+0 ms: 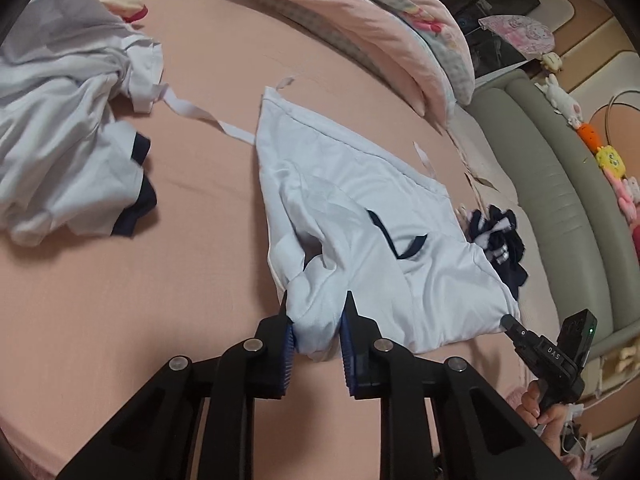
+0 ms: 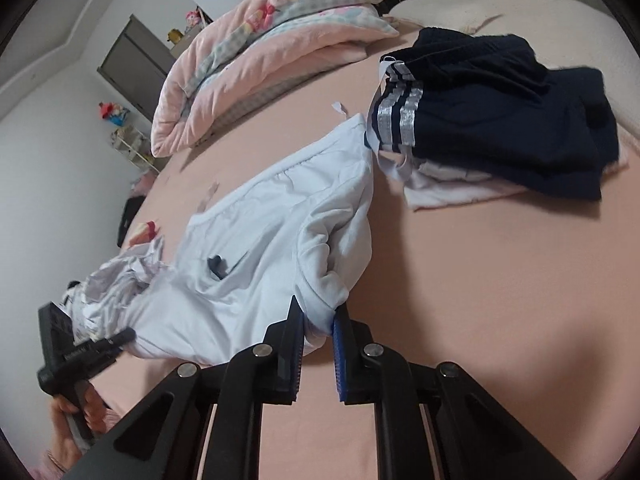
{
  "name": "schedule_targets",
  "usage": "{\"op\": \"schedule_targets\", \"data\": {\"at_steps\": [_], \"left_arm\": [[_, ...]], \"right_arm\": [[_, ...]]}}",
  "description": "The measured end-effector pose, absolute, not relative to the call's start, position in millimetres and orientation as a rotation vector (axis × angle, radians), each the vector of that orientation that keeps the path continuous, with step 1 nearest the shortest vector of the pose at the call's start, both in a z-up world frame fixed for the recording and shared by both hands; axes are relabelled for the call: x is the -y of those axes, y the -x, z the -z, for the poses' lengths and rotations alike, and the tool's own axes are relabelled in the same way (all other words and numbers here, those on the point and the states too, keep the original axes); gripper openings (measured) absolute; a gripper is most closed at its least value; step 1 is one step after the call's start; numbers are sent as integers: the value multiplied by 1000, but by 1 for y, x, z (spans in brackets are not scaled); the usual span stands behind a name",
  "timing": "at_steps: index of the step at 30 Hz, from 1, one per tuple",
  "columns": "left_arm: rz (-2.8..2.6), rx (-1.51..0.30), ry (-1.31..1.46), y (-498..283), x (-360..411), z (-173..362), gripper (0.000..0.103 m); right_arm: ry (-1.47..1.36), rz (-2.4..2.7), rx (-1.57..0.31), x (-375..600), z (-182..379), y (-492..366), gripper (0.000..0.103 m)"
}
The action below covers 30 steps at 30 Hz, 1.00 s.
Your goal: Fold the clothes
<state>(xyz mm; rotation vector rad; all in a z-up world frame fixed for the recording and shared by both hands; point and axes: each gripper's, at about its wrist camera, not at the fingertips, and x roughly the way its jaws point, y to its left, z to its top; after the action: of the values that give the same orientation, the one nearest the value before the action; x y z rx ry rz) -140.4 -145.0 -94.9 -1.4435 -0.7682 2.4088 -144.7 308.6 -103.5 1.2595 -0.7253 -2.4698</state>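
My left wrist camera is looking down along its tool (image 1: 318,312), close over the bed (image 1: 160,280), facing the green headboard (image 1: 560,200). My right one is facing the white wall (image 2: 60,184). Both are sharing the white garment (image 1: 360,240) (image 2: 256,248).

Smooth cloth shirt (image 1: 360,240) — matt pink bedsheet (image 1: 160,300).

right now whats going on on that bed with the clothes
A person is folding laundry with a handheld gripper in each hand. Both the left gripper and the right gripper are clamped on the near edge of a white garment spread on the pink bed. A crumpled white pile waits nearby.
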Motion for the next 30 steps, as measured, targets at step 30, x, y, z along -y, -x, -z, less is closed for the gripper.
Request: {"op": "schedule_targets", "data": {"at_steps": [30], "left_arm": [[-2494, -170, 1413, 180, 107, 95, 43]], "right_arm": [[-1373, 2546, -90, -233, 80, 188, 48]]}}
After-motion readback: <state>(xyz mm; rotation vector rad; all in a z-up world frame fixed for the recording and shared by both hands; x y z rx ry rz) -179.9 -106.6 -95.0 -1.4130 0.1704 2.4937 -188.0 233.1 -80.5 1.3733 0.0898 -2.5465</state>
